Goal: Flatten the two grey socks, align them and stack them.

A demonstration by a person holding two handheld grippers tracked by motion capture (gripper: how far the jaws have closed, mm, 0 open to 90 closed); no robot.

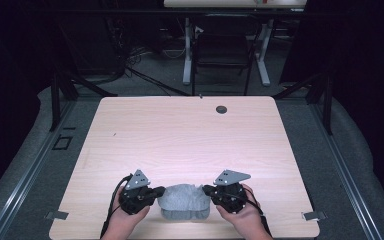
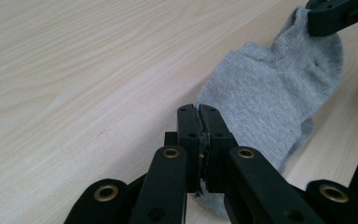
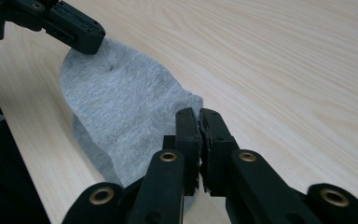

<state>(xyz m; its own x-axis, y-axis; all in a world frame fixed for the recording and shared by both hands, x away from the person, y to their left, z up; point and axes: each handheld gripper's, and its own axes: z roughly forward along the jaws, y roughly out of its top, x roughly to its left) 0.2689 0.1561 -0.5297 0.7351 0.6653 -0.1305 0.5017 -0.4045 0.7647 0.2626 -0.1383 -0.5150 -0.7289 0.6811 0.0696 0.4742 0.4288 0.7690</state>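
Grey sock (image 1: 184,199): stretched between my grippers, near table (image 1: 180,130) edge.
Left gripper (image 1: 159,192): pinching sock's end.
Right gripper (image 1: 206,190): pinching opposite end.
Path: unobstructed wood.

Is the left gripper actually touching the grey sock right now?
Touching. In the left gripper view, the left gripper has its fingers shut on the edge of the grey sock, cloth pinched between them.

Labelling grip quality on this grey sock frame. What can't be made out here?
- Left claw and right claw: both shut on the grey sock, but how much fabric sits between the pads is hidden by the jaws themselves.
- Sock's underside in the high view: it hangs doubled, so the lower fold is hidden.
- Dark round thing at the table's far edge: too small to identify.
- Forearms: cut off by the bottom edge.
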